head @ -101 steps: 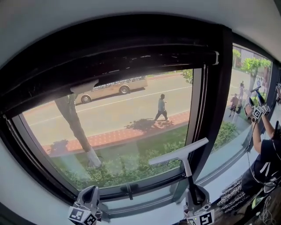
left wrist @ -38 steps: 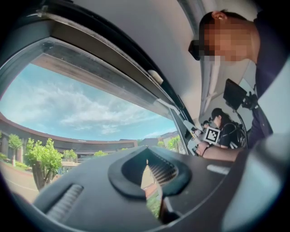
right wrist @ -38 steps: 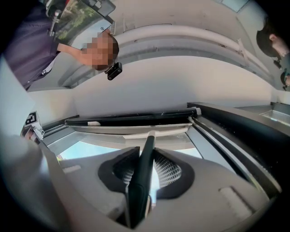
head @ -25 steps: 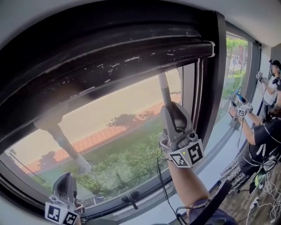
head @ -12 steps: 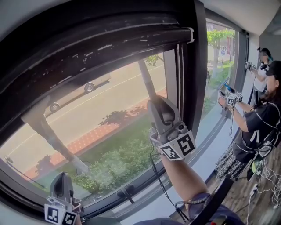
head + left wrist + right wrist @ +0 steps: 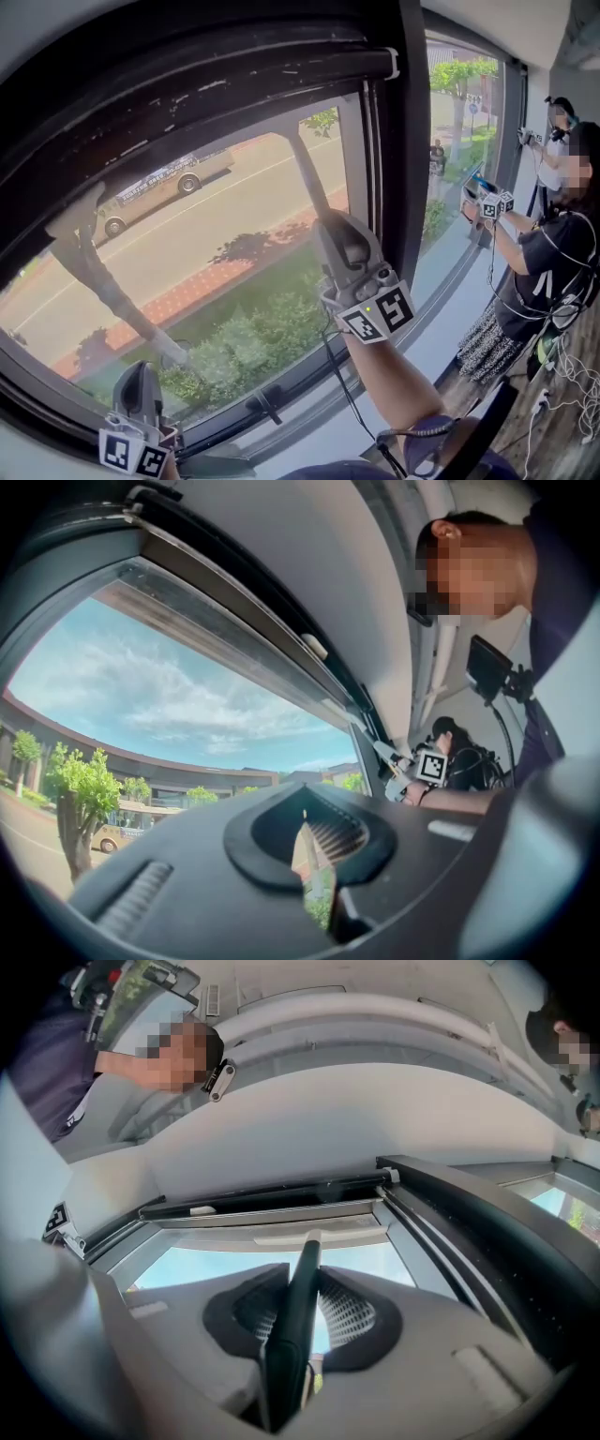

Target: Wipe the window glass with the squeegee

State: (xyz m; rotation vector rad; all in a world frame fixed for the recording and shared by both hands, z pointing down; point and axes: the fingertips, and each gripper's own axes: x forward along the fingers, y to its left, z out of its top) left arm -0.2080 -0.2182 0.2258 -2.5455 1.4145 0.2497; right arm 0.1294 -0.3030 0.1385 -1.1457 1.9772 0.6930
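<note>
In the head view, the right hand-held gripper point(image 6: 336, 225) is raised in front of the window glass point(image 6: 216, 253), and the squeegee point(image 6: 306, 176) is gripped in it by the handle. The handle slants up and to the left, towards the top of the pane, close under the black window frame point(image 6: 405, 141). The left hand-held gripper point(image 6: 141, 373) is held low at the bottom left corner, near the lower edge of the frame and well apart from the squeegee. Through the glass, a car point(image 6: 161, 187), a tree trunk point(image 6: 105, 281) and shrubs point(image 6: 246, 345) are seen outside. A person in a black top point(image 6: 548, 272) is seen at the right by the next pane.

In the left gripper view, the jaws of the left hand-held gripper point(image 6: 314, 855) are drawn almost together. Only a thin slit is left between them and nothing is held in it.

In the right gripper view, the jaws of the right hand-held gripper point(image 6: 298, 1335) are closed on the dark handle of the squeegee point(image 6: 302, 1283). The pale blade point(image 6: 319, 1238) is laid across the top of the glass, just beneath the upper frame.
</note>
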